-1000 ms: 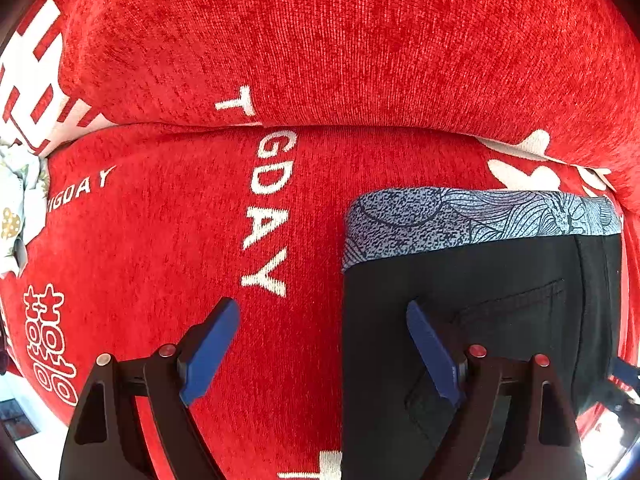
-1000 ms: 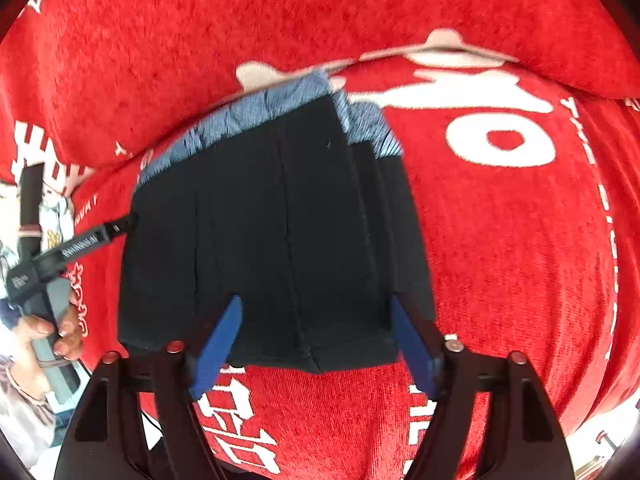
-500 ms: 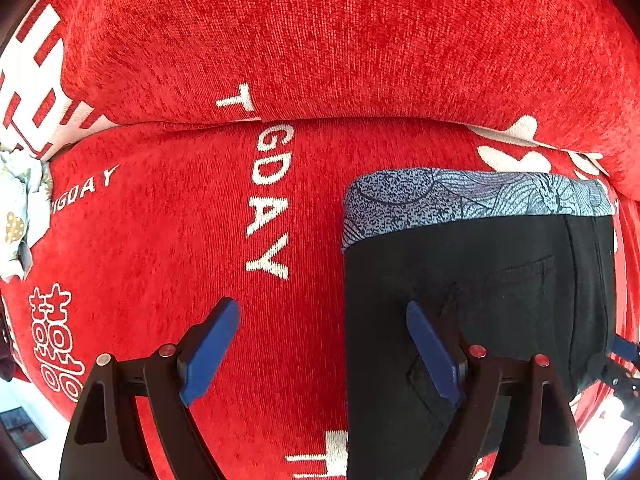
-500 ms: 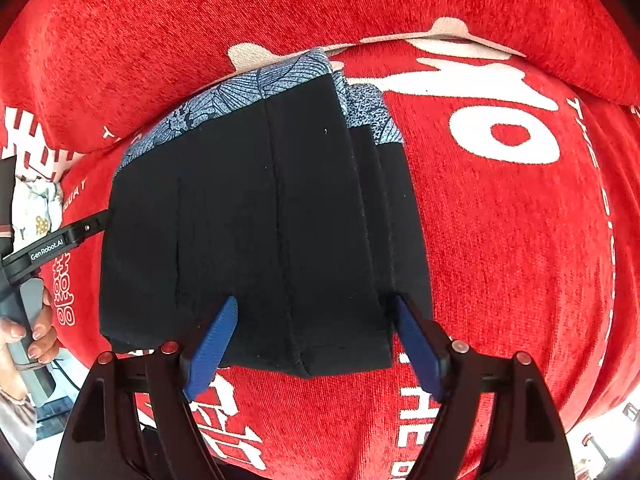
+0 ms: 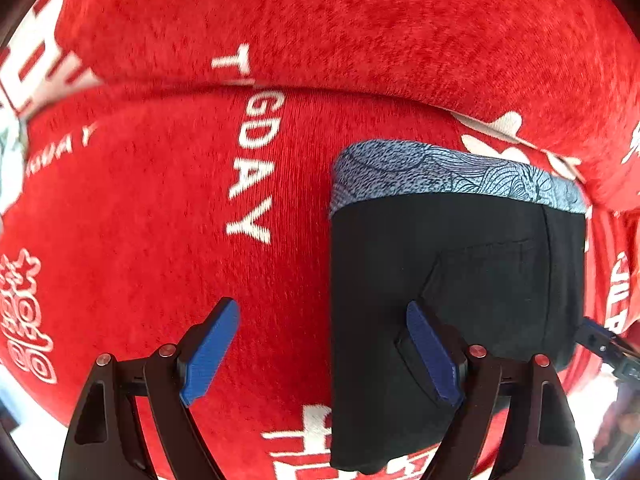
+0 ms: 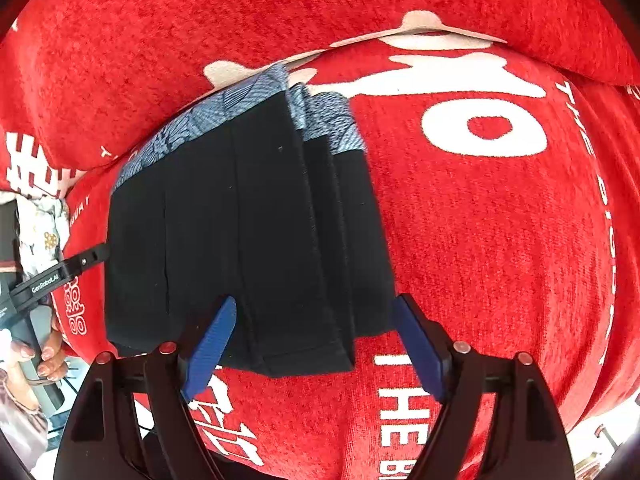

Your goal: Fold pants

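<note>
The black pants [image 5: 460, 280] lie folded into a compact stack on a red sofa seat, the blue patterned waistband [image 5: 448, 174] at the far edge. They also show in the right wrist view [image 6: 248, 240]. My left gripper [image 5: 320, 354] is open and empty, its jaws straddling the stack's left edge. My right gripper [image 6: 316, 344] is open and empty over the stack's near right corner. The left gripper's tip [image 6: 80, 262] shows at the stack's left side in the right wrist view.
The red seat cushion [image 6: 500, 240] has white lettering. The red backrest [image 5: 360, 20] rises behind the pants. A pale patterned cloth [image 6: 44, 224] lies at the far left. The seat's front edge is just below both grippers.
Both grippers have drawn back slightly from the folded pants; the stack looks a little farther away in the right wrist view. The pants have not moved.
</note>
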